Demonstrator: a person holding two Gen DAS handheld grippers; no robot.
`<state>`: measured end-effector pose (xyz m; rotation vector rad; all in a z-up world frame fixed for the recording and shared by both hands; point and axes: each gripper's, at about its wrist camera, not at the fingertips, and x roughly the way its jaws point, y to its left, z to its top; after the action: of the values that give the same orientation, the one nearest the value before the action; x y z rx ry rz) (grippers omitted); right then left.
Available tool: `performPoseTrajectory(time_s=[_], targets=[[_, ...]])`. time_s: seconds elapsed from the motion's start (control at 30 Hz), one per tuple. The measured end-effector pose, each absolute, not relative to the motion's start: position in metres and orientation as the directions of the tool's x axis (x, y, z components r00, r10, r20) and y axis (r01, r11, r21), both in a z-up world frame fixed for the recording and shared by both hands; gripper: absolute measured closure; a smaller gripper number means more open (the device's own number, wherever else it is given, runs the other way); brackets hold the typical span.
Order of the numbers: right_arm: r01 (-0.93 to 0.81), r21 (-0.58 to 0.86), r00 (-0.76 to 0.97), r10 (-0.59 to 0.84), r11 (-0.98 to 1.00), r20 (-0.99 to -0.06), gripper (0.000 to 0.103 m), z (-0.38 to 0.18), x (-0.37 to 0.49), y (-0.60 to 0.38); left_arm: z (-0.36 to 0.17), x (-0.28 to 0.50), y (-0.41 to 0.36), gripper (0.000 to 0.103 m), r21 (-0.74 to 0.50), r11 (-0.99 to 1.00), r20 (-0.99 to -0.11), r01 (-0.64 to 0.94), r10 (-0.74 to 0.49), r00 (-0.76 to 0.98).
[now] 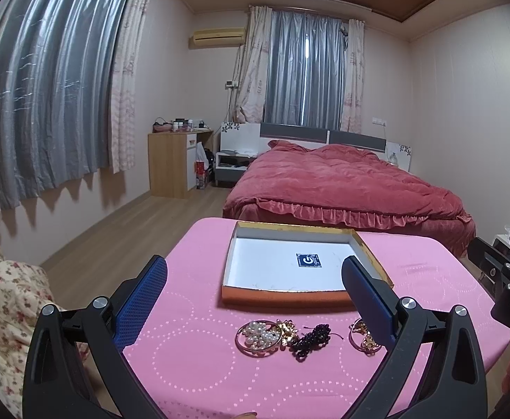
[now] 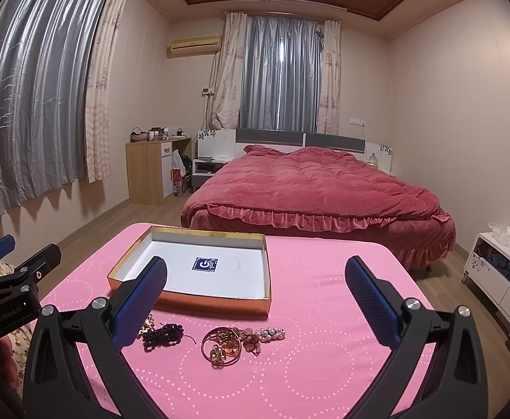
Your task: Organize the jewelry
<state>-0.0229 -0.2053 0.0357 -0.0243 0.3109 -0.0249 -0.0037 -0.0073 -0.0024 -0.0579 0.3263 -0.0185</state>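
Note:
Jewelry lies in a row on the pink tablecloth [image 1: 192,366]: a gold bangle with white pearls [image 1: 259,338], a dark bead bracelet [image 1: 310,341] and gold hoops [image 1: 363,340]. In the right wrist view I see the dark beads [image 2: 162,336], a gold ring piece [image 2: 221,347] and a small pearl cluster [image 2: 271,333]. Behind them sits an open shallow box [image 1: 283,298], white inside, also in the right wrist view [image 2: 220,303]. My left gripper [image 1: 255,296] is open and empty above the jewelry. My right gripper [image 2: 255,296] is open and empty above it too.
A bed with a red quilt [image 1: 345,185] stands beyond the table. A wooden desk [image 1: 173,160] is at the far left wall. A white cabinet [image 2: 499,272] stands to the right. Floral fabric [image 1: 7,300] lies at the left.

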Motion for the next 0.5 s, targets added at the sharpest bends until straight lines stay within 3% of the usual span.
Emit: performPoseTrajectory(time_s=[0.5], targets=[[0.019, -0.029, 0.953, -0.027, 0.999, -0.301, 0.103, 0.0347, -0.0235, -0.2059, -0.0040, -0.0008, -0.0066, 0.006, -0.061, 0.998, -0.327, 0.006, -0.026, 0.945]])
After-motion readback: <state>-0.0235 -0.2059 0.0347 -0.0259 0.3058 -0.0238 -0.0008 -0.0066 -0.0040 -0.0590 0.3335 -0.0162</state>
